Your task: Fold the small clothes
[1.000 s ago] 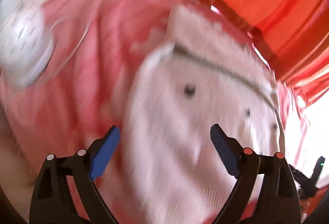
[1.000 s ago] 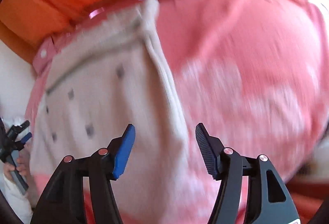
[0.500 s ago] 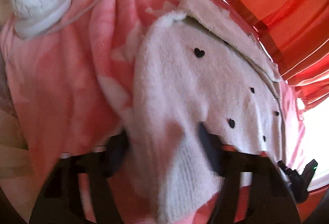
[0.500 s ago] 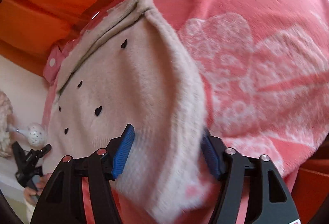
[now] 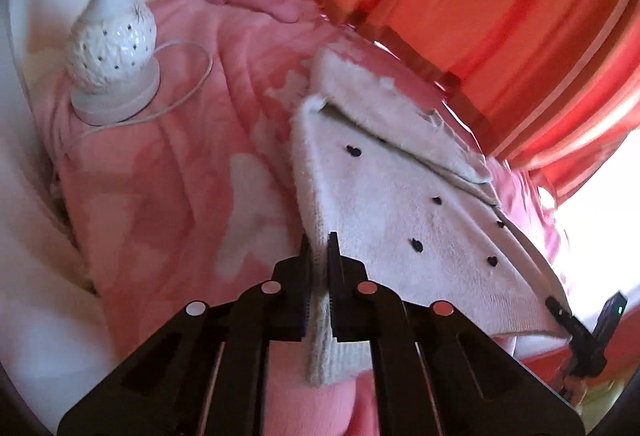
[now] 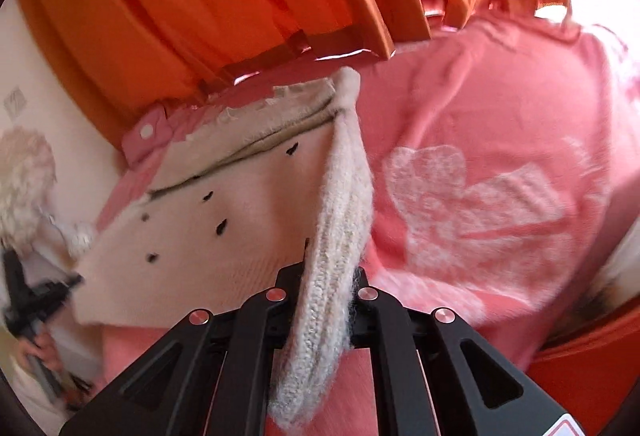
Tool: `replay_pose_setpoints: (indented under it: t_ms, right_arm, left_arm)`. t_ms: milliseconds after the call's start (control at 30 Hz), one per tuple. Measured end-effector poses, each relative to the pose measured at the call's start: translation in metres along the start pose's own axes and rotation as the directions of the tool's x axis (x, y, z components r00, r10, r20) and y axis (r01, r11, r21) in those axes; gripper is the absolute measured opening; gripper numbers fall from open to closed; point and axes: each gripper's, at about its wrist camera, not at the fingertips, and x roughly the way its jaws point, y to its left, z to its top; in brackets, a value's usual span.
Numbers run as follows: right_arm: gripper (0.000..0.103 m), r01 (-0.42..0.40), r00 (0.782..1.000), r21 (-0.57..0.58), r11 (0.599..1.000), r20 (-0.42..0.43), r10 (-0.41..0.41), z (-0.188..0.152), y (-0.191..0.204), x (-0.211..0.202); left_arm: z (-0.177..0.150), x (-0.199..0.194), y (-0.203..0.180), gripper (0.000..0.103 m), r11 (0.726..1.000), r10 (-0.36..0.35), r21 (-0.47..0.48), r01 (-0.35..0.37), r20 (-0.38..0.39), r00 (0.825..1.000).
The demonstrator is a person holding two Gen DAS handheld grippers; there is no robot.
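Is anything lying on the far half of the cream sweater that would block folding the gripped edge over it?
Nothing visible. Both grippers, left and right, are shut on the cream sweater; its far half is bare. The white lamp stands off to the side on the pink blanket.

Lamp (image 5: pixel 114 48) top cut off by left-wrist frame's upper edge; sweater (image 5: pixel 400 204) hem hidden inside both clamped jaws, far layer tucked under its own fold; left gripper (image 6: pixel 36 300) blurred at right-wrist frame's left edge; blanket (image 6: pixel 500 164) near edge hidden behind the gripper bodies; hand (image 6: pixel 38 350) smeared, partly cut off.
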Motion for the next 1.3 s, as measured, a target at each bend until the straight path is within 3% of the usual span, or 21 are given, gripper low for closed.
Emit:
replay_pose_setpoints:
  t_ms: [100,200,300,400,433,533,600,667,733,800,900,933,967,1000,1067,1167,1233,1300]
  right_arm:
    - [0.005,0.063,0.992,-0.070,0.996,-0.102,-0.070,-0.035,-0.010,-0.019]
    - [0.005,0.064,0.983,-0.092,0.994,-0.164,-0.079,-0.057,-0.014,-0.037]
    - [0.005,-0.009,0.993,-0.074,0.997,-0.115,0.000,-0.043,-0.009,-0.066]
    - [0.005,-0.081,0.996,-0.069,0.994,0.036,0.084,0.008,0.001,-0.078]
    - [0.005,-0.119,0.987,-0.057,0.991,0.101,0.124,0.038,-0.001,-0.071]
    - [0.005,-0.154,0.972,0.003,0.988,0.182,0.151,0.102,-0.014,-0.026]
    - [0.005,-0.184,0.972,0.082,0.980,0.161,0.169,0.140,-0.028,0.030]
    - [0.007,-0.176,0.979,0.172,0.969,0.132,0.154,0.162,-0.042,0.081]
    - [0.009,-0.157,0.988,0.275,0.949,0.042,0.151,0.175,-0.056,0.148]
    - [0.014,-0.104,0.993,0.348,0.932,-0.017,0.117,0.172,-0.063,0.187]
    - [0.023,-0.176,0.984,0.394,0.902,0.079,0.158,0.161,-0.065,0.179]
    - [0.026,-0.203,0.978,0.384,0.901,0.128,0.165,0.156,-0.066,0.169]
    - [0.033,-0.207,0.974,0.373,0.904,0.163,0.156,0.151,-0.067,0.160]
    - [0.041,-0.193,0.974,0.367,0.910,0.184,0.132,0.148,-0.069,0.153]
    - [0.049,-0.157,0.973,0.353,0.923,0.215,0.083,0.137,-0.072,0.140]
    - [0.049,-0.137,0.981,0.297,0.945,0.173,0.088,0.119,-0.067,0.132]
    - [0.049,-0.143,0.985,0.231,0.962,0.123,0.117,0.104,-0.054,0.129]
    - [0.049,-0.160,0.987,0.115,0.980,0.033,0.157,0.089,-0.029,0.136]
  left_arm:
    - [-0.028,-0.016,0.001,0.006,1.000,-0.011,0.012,0.012,-0.067,0.998]
    - [-0.054,-0.036,0.002,0.006,1.000,-0.010,-0.023,0.007,-0.113,0.994]
    - [-0.045,-0.059,-0.005,0.006,0.997,-0.033,-0.066,0.028,-0.069,0.997]
    - [0.005,-0.067,-0.033,0.006,0.996,-0.087,-0.009,0.087,0.049,0.995]
    - [0.023,-0.065,-0.039,0.006,0.996,-0.087,0.032,0.085,0.091,0.992]
    - [0.086,-0.032,-0.058,0.006,0.991,-0.081,0.117,0.060,0.188,0.979]
    - [0.127,0.011,-0.062,0.006,0.992,-0.047,0.121,0.022,0.207,0.977]
    - [0.160,0.067,-0.064,0.006,0.994,0.012,0.102,-0.031,0.177,0.984]
    - [0.178,0.119,-0.054,0.007,0.997,0.058,0.048,-0.066,0.138,0.989]
    - [0.187,0.178,-0.041,0.009,0.993,0.113,0.011,-0.114,0.040,0.993]
    - [0.179,0.211,-0.027,0.013,0.988,0.152,0.019,-0.152,0.001,0.988]
    - [0.174,0.208,-0.026,0.016,0.990,0.139,0.022,-0.139,0.018,0.990]
    - [0.170,0.201,-0.023,0.026,0.992,0.124,0.022,-0.125,0.047,0.991]
    - [0.169,0.194,-0.020,0.038,0.992,0.121,0.021,-0.123,0.073,0.990]
    - [0.165,0.178,-0.016,0.048,0.993,0.115,0.008,-0.117,0.146,0.983]
    - [0.149,0.150,-0.013,0.054,0.996,0.084,0.005,-0.086,0.187,0.979]
    - [0.134,0.139,-0.016,0.056,0.999,0.045,0.024,-0.049,0.159,0.986]
    - [0.114,0.134,-0.025,0.056,0.994,0.020,0.110,-0.030,0.091,0.996]
